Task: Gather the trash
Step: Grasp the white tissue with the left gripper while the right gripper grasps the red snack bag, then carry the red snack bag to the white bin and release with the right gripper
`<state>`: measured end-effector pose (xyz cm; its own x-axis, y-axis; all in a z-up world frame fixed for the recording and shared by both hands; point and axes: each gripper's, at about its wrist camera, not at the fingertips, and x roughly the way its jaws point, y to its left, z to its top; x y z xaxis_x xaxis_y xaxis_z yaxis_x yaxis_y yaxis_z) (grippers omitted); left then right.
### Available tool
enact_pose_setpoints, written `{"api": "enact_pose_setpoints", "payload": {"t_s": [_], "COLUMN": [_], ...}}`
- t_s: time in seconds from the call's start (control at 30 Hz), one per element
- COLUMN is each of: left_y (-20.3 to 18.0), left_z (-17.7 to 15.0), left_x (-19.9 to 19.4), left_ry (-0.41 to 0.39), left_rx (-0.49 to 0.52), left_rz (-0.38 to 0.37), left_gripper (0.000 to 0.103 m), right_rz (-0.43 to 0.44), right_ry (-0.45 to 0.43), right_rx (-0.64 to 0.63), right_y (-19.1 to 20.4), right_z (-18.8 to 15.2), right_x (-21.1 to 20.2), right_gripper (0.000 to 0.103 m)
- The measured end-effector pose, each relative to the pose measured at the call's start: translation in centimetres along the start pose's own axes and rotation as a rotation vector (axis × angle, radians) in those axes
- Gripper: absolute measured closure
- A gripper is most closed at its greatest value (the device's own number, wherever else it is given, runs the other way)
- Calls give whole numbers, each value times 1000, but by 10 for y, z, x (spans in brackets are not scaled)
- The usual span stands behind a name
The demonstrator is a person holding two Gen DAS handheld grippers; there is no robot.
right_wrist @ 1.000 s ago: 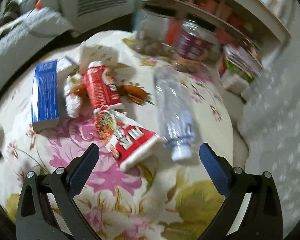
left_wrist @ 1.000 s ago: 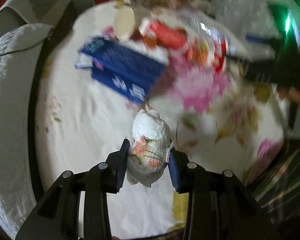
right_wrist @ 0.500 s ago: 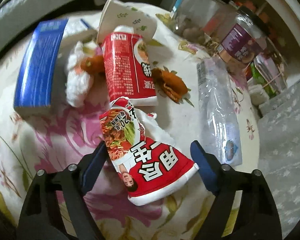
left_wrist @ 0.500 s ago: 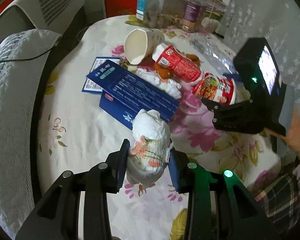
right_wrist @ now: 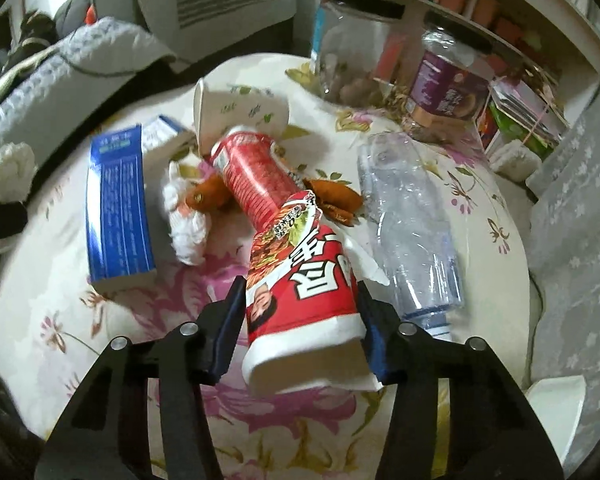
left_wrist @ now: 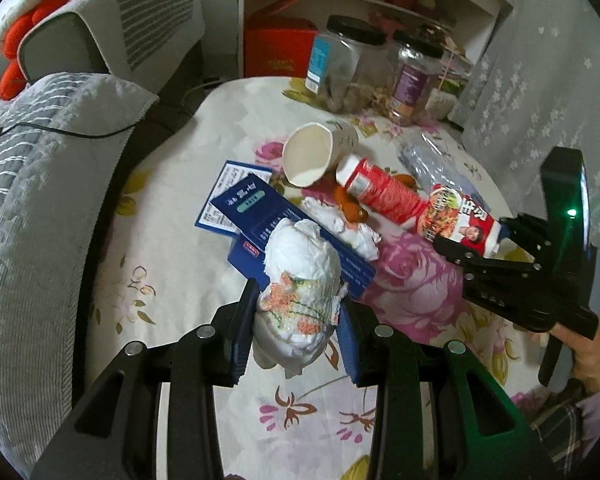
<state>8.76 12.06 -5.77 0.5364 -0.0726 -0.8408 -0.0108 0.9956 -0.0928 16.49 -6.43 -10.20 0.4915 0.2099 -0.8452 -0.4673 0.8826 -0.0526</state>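
My left gripper [left_wrist: 298,312] is shut on a crumpled white paper wad with an orange flower print [left_wrist: 300,276], held above the flowered tablecloth [left_wrist: 172,280]. In the right wrist view my right gripper [right_wrist: 300,300] is closing, and its blue pads touch both sides of a crushed red noodle cup [right_wrist: 304,276]. In the left wrist view the same cup [left_wrist: 460,220] sits between the right gripper's fingers [left_wrist: 452,250]. Loose trash lies beyond: a red tube-shaped cup [right_wrist: 256,172], a tipped white paper cup [right_wrist: 236,114], a blue box [right_wrist: 116,208], a clear plastic bottle [right_wrist: 408,220], white tissue [right_wrist: 184,220] and orange peel [right_wrist: 332,200].
Two lidded jars [right_wrist: 352,52] [right_wrist: 448,84] stand at the table's far edge, with shelves behind them. Grey cushioned seats [left_wrist: 28,200] line the left side. A person's hand [left_wrist: 592,356] holds the right gripper at the right edge. A grey patterned cloth [right_wrist: 572,240] hangs to the right.
The right gripper's jaws have narrowed from wide open until they meet the red noodle cup. The left gripper has pulled back and up with the paper wad still in it.
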Motion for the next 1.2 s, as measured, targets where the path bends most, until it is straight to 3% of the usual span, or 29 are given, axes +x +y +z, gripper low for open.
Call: {"api": "enact_pose_setpoints", "payload": {"t_s": [0.47,1.2], "left_y": [-12,-101], "left_z": [10,24], "left_x": [-10,-1], "left_ry": [-90,-134], "left_rx": [-22,67], "left_rz": [5,-59], "left_gripper": [66,66], "right_rz": [12,-104], "right_ry": [-147,-265], "right_rx": [79,256], "right_y": [-21,-111], "right_z": [2,-38], "right_x": [-47,-114], "right_gripper": [54,54]}}
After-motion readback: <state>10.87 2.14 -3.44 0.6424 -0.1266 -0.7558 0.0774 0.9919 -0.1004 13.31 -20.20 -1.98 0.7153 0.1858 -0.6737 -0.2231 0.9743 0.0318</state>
